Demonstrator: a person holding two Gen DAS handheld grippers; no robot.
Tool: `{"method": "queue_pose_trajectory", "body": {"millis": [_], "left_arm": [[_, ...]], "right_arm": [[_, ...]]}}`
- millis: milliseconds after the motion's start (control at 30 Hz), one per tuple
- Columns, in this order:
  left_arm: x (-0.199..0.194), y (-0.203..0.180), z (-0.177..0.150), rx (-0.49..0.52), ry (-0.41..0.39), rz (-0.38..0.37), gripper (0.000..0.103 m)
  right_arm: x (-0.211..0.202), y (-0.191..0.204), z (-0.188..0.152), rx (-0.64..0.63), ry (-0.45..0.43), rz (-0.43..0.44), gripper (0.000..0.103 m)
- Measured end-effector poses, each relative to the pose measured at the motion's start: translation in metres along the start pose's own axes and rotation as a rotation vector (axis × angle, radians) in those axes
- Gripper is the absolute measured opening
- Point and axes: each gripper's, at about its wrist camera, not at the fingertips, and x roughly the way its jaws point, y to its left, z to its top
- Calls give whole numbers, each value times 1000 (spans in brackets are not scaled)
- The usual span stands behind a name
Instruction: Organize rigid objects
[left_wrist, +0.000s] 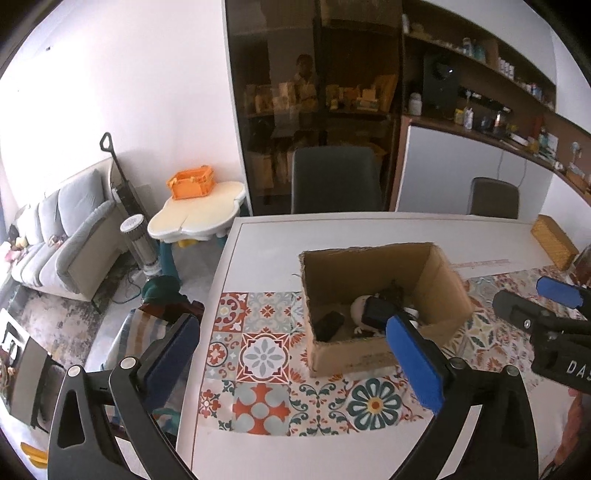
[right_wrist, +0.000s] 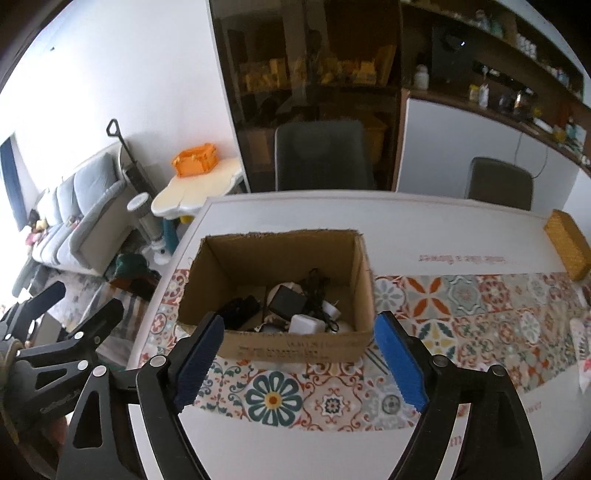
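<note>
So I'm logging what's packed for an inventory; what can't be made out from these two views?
- Cardboard box contents, right wrist view: the near wall hides the box floor; the dark items blur together.
- Same box, left wrist view: the left gripper finger covers some contents.
- Print on the box front: too small.
- Woven box: closed, contents hidden.
- Right gripper: open, empty.
</note>
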Motion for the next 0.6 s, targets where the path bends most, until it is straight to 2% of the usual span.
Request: {"method": "queue_pose_trajectory", "body": {"millis": [267,600], "left_arm": [[-63,-2,-9,1,-118,3,103],[-113,-9,-17,42,-196,-11,103]], "right_arm": [[-65,-2,-17,13,-109,-32,89],[-126,-3,-33,15,-233,-79,93]]}}
